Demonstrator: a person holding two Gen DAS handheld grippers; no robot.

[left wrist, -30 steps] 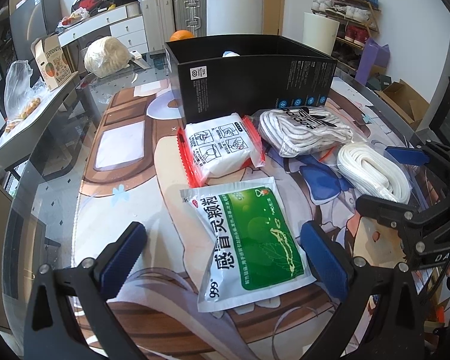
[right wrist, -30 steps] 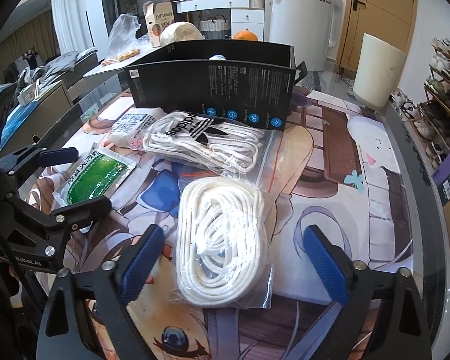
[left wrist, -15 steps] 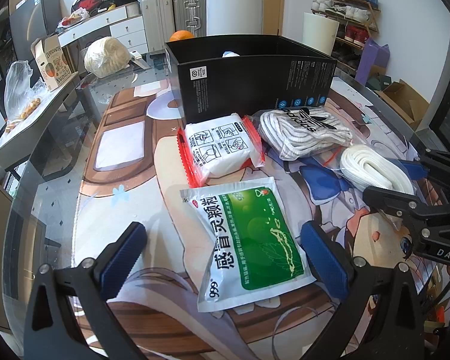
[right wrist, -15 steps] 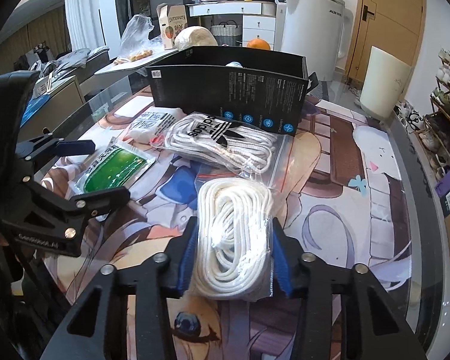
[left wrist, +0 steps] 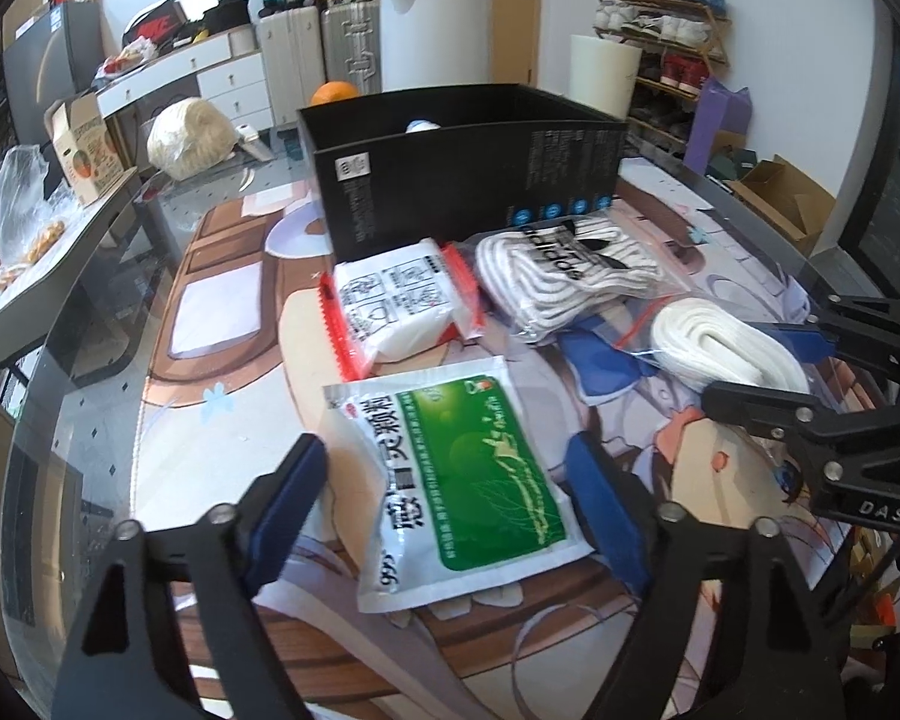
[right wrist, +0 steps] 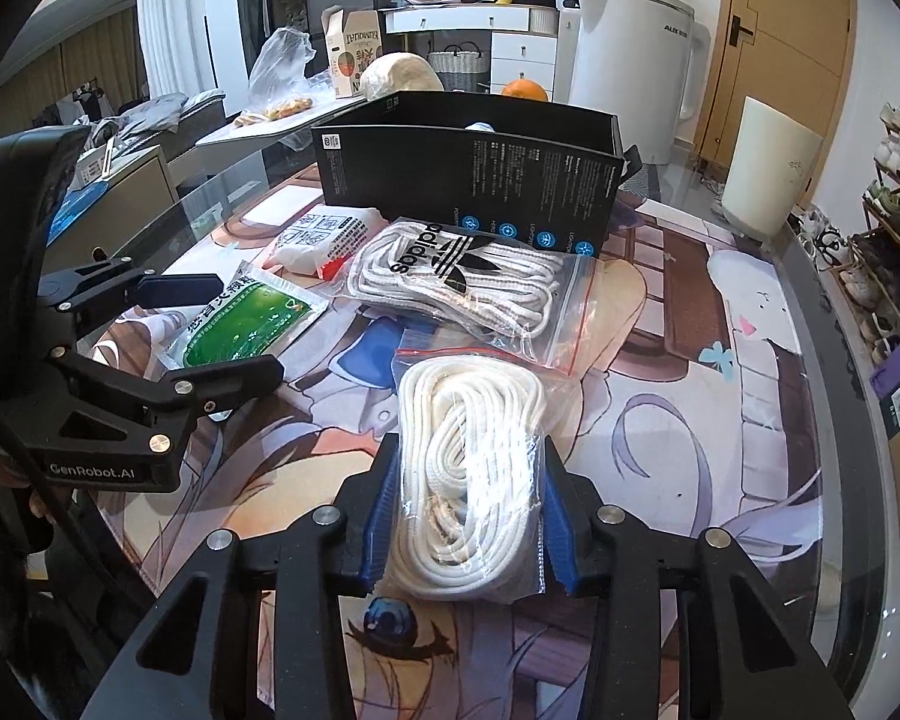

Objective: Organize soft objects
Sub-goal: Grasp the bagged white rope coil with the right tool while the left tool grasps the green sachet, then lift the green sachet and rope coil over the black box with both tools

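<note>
My right gripper point(right wrist: 468, 510) is shut on a clear bag of white rope point(right wrist: 471, 450), squeezing its near end just above the mat; the bag also shows in the left wrist view point(left wrist: 726, 348). My left gripper point(left wrist: 450, 492) is open, its blue pads on either side of a green and white sachet point(left wrist: 456, 480) that lies flat on the mat. Further off lie a red-edged white packet point(left wrist: 399, 306) and an Adidas bag of laces point(right wrist: 462, 282). An open black box point(right wrist: 468, 174) stands behind them.
A printed mat point(right wrist: 690, 360) covers the glass table. An orange point(right wrist: 525, 90) and a white appliance point(right wrist: 630, 60) stand beyond the box. A side table with bags and a carton point(left wrist: 84, 144) is at the left. Shoe racks line the right wall.
My right gripper closed on the rope bag and lifted its near end slightly. My left gripper narrowed its opening around the green sachet.
</note>
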